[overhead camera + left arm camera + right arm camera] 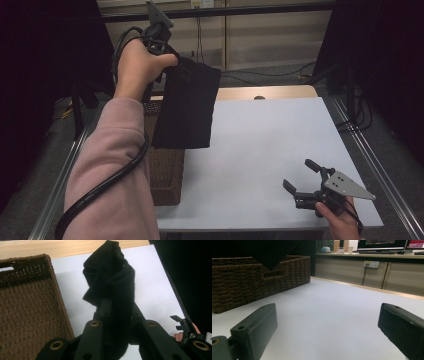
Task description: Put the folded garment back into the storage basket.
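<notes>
A black cloth [186, 107] hangs from my left gripper [172, 57], which is raised high above the table's left side and shut on the cloth's top edge. In the left gripper view the cloth [112, 282] is bunched between the two black jaws and droops over the white table [155, 290]. A brown woven basket [165, 170] stands under and left of the cloth; its flat weave [27, 310] lies beside the cloth. My right gripper [300, 175] rests low at the table's front right, open, with nothing between its fingers [254, 327].
The white table top [265, 145] stretches between the basket and the right gripper. The basket's wall [249, 282] rises at the left of the right gripper view. Metal rails [385, 175] run along both table sides. A wooden strip [270, 92] edges the far side.
</notes>
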Demonstrator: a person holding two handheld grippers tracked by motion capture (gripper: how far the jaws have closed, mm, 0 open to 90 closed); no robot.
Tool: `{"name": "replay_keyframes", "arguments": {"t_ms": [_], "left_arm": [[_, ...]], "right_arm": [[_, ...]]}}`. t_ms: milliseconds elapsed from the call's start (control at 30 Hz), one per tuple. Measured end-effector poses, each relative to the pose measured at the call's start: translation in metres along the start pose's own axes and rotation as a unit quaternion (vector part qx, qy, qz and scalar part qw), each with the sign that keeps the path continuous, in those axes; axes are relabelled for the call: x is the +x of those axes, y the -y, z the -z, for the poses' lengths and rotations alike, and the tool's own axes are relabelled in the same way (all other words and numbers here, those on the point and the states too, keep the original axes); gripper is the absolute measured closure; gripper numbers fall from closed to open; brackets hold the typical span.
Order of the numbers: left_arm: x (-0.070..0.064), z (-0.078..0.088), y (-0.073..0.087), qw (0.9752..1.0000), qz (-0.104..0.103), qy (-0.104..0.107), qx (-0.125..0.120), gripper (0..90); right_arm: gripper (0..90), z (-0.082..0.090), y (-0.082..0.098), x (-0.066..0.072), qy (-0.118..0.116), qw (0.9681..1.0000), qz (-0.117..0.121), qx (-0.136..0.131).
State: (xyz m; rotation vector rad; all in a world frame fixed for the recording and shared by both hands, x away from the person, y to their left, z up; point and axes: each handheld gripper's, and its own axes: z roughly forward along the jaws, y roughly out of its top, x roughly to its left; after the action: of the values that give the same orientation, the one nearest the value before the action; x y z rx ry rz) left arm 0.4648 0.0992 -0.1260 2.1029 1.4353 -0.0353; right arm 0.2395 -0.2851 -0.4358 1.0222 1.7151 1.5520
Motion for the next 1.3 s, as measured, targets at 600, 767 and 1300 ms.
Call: {"name": "replay_keyframes", "arguments": {"t_ms": [600, 767, 1300], "left_arm": [[0.011, 0.024, -0.001, 0.9999, 0.009, -0.013, 0.0, 79.0], [0.014, 0.028, 0.0, 0.9997, 0.016, -0.017, -0.003, 79.1], [0.026, 0.04, 0.003, 0.9991, 0.029, -0.029, -0.007, 79.1]], "right_arm": [[2.1, 0.0, 0.0, 0.0, 0.0, 1.0, 0.003, -0.001], [2.1, 0.0, 0.0, 0.001, 0.0, 1.0, 0.002, 0.0], [2.1, 0.0, 0.0, 0.001, 0.0, 1.0, 0.002, 0.001]]}}
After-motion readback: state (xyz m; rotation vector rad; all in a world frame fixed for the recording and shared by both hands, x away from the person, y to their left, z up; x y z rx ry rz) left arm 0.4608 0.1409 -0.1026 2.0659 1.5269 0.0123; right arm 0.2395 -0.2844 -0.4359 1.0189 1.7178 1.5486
